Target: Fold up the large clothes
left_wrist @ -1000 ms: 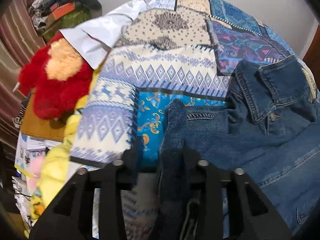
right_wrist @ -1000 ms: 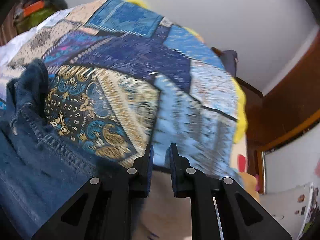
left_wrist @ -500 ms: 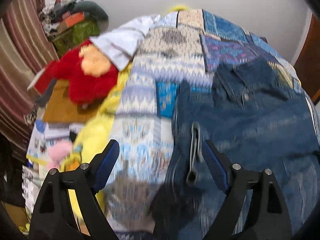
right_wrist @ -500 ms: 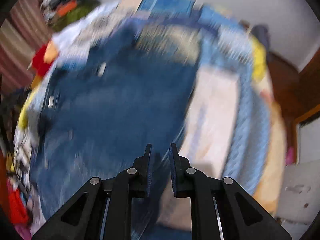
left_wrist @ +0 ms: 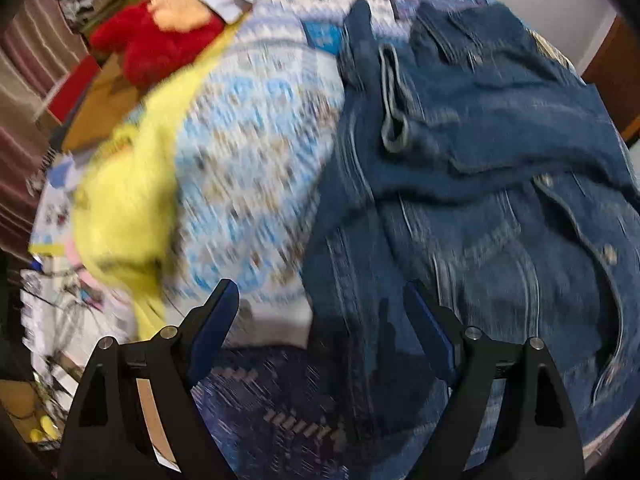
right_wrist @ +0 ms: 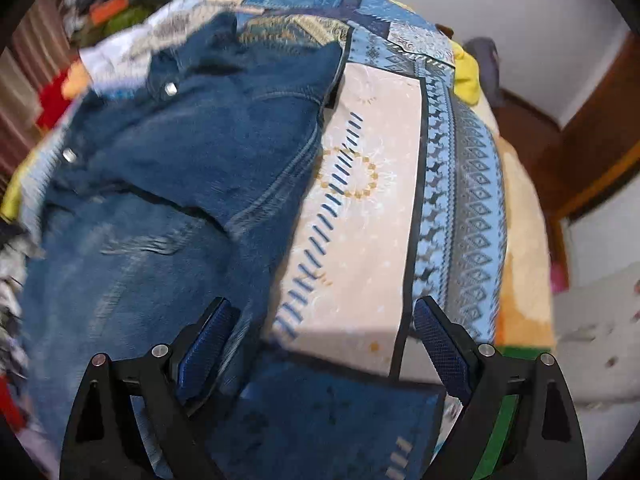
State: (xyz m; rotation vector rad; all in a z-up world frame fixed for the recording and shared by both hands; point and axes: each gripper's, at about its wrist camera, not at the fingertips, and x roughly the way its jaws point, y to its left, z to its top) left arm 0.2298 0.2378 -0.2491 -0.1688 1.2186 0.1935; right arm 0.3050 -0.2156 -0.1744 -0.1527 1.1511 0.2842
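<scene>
A: What moved? A second ago the left tongs (left_wrist: 320, 312) pinched a jacket sleeve, and the right tongs (right_wrist: 322, 328) were shut tight with nothing in them. Now both are spread wide and hold nothing.

B: And the denim jacket (left_wrist: 472, 168)?

A: It lies flat on the bed now. In the left view it fills the right side; in the right view (right_wrist: 168, 184) it fills the left side. The left view is blurry.

B: How many things?

A: One jacket, two tongs. One red stuffed toy (left_wrist: 160, 36) near the bed's far left edge, and one yellow blanket (left_wrist: 120, 192) along that side.

B: What is under it all?

A: A patchwork quilt (right_wrist: 360, 208) in blue, cream and purple squares. Behind it stands a white wall (right_wrist: 540, 20), with brown wood (right_wrist: 592, 160) to the right.
</scene>
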